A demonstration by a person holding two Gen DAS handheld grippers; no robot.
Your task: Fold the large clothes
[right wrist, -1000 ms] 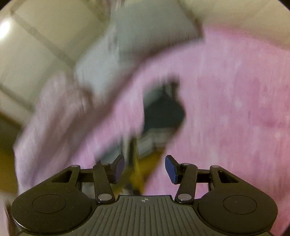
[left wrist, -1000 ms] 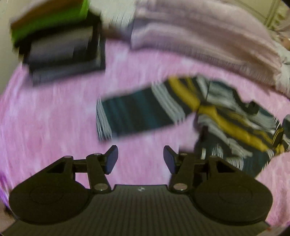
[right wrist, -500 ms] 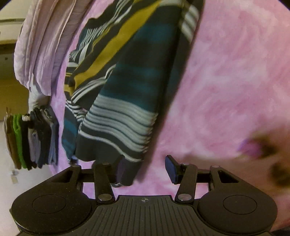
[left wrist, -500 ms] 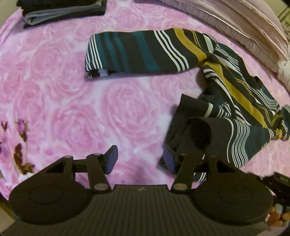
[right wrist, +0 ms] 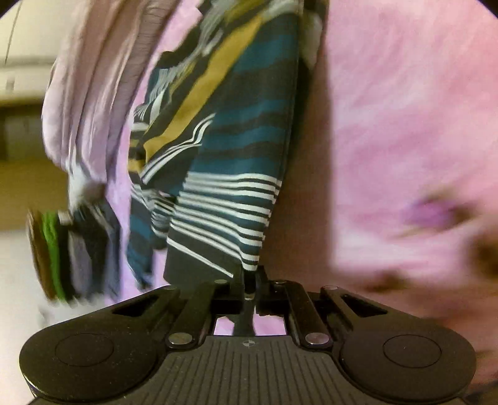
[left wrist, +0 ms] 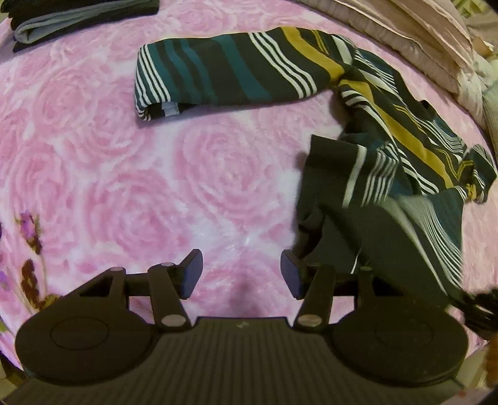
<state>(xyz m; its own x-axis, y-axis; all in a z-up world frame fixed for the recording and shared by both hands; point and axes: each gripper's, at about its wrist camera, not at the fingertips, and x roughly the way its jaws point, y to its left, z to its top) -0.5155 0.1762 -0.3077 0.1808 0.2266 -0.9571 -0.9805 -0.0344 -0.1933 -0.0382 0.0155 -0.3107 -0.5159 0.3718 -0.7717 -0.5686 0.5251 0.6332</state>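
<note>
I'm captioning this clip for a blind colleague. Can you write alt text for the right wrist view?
The right gripper is shut on the hem corner of a striped garment in teal, black, white and mustard, which stretches away over a pink bedspread. At the blurred left edge sit a stack of folded clothes and pale bedding.

pink rose-print blanket (left wrist: 218, 162) | folded dark clothes stack (left wrist: 77, 15) at top-left | pale, possibly pleated bedding (left wrist: 420, 31) top-right

Dim warm indoor light; left view sharp, right view motion-blurred; fisheye bending, dark corners.
</note>
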